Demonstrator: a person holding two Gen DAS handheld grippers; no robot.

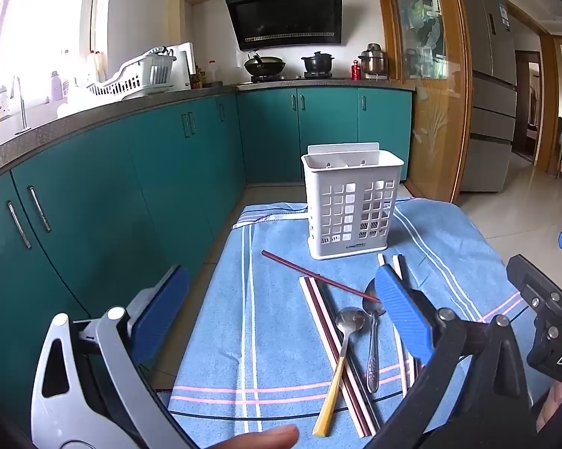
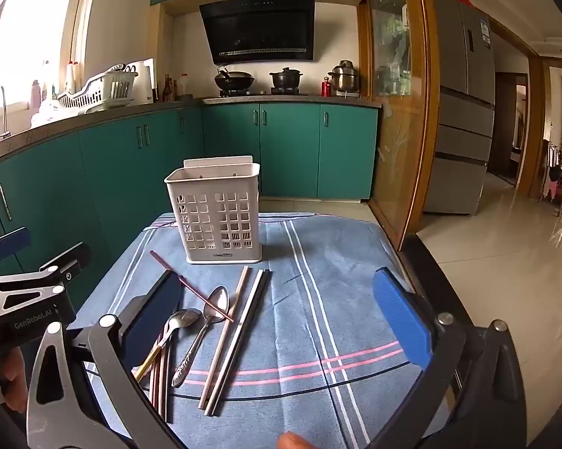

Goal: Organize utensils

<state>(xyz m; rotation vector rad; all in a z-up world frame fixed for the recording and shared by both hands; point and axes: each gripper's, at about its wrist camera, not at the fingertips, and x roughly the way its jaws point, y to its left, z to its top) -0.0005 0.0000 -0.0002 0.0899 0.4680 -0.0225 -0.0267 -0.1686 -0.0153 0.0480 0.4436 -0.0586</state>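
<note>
Both grippers, left gripper [image 1: 281, 321] and right gripper [image 2: 284, 321], are hovering with fingers spread apart, gripping nothing. The spoons [image 2: 183, 320] and chopsticks [image 2: 239, 336] are lying low in the frame, between the fingers, with the white holder [image 2: 217, 217] standing beyond at centre.

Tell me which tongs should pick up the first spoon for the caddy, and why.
Probably the left tongs. In their view the yellow-handled spoon and silver spoon lie between the open fingers. The right tongs, also open, mostly frame chopsticks. The white caddy stands just beyond.

Spoons [image 1: 350, 321] and chopsticks [image 1: 333, 340] scattered on blue towel [image 1: 281, 336] before white holder [image 1: 352, 205]; left gripper [image 1: 281, 321] spread wide above them.
</note>
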